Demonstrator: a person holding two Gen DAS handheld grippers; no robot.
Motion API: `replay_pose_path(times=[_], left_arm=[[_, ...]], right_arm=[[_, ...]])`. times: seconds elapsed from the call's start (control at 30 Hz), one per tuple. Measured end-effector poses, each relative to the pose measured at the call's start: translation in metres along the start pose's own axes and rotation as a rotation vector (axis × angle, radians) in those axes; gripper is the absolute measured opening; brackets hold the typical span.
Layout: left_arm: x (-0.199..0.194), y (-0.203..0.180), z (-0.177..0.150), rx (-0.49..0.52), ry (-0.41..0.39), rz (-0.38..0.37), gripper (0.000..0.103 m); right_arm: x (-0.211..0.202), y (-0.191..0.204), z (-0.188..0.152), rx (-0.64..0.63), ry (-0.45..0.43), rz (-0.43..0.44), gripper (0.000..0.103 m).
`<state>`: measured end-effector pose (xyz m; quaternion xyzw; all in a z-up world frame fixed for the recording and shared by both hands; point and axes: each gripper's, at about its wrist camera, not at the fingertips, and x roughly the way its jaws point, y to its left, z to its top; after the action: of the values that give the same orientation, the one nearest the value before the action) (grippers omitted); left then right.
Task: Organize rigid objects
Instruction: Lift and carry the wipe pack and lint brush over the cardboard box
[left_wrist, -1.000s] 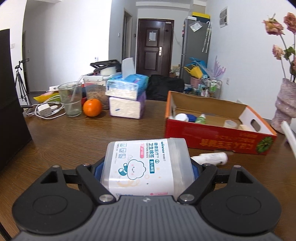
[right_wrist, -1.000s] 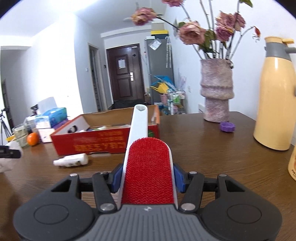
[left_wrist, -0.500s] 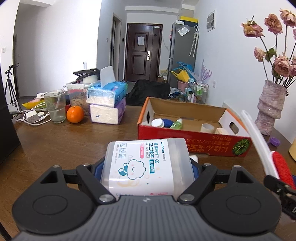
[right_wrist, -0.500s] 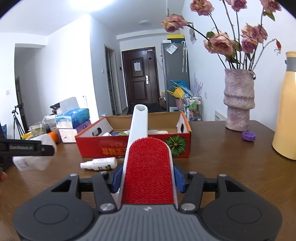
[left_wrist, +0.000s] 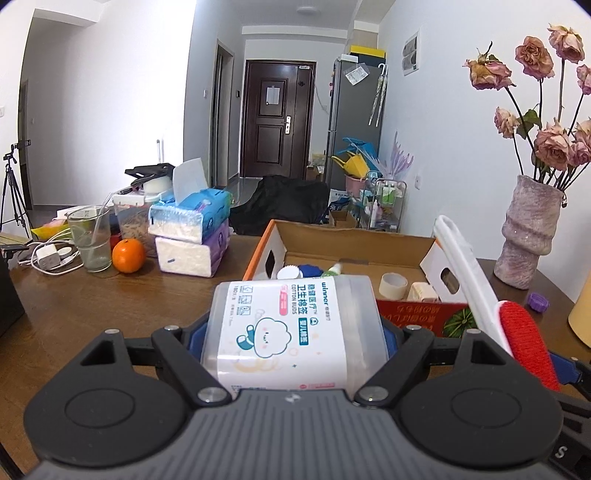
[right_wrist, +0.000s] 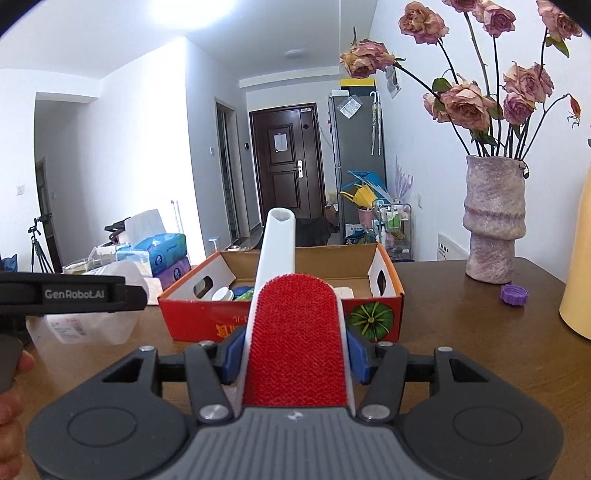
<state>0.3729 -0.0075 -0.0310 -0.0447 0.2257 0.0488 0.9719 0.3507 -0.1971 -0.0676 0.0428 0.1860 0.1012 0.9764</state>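
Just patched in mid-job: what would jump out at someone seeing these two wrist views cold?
Both grippers are loaded: the left gripper clamps a clear cotton bud box filling the foreground, and the right gripper clamps a white lint brush with a red pad. Just beyond both sits the open red cardboard box on the wooden table, already holding small items, with a vase of dried roses at the table's far right.

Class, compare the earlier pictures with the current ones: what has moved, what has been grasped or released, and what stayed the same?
Both grippers have carried their loads closer to the red cardboard box, which now looms larger. The left gripper still grips the cotton bud box; the right gripper still grips the lint brush. Nothing was released. The box's contents, the orange and the vase stayed put.
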Motion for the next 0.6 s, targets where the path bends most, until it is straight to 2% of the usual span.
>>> replay_pose_path(times=[0.6], left_arm=[[0.051, -0.016, 0.024, -0.020, -0.009, 0.009, 0.083]], right_arm=[[0.056, -0.005, 0.025, 0.001, -0.017, -0.005, 0.055]])
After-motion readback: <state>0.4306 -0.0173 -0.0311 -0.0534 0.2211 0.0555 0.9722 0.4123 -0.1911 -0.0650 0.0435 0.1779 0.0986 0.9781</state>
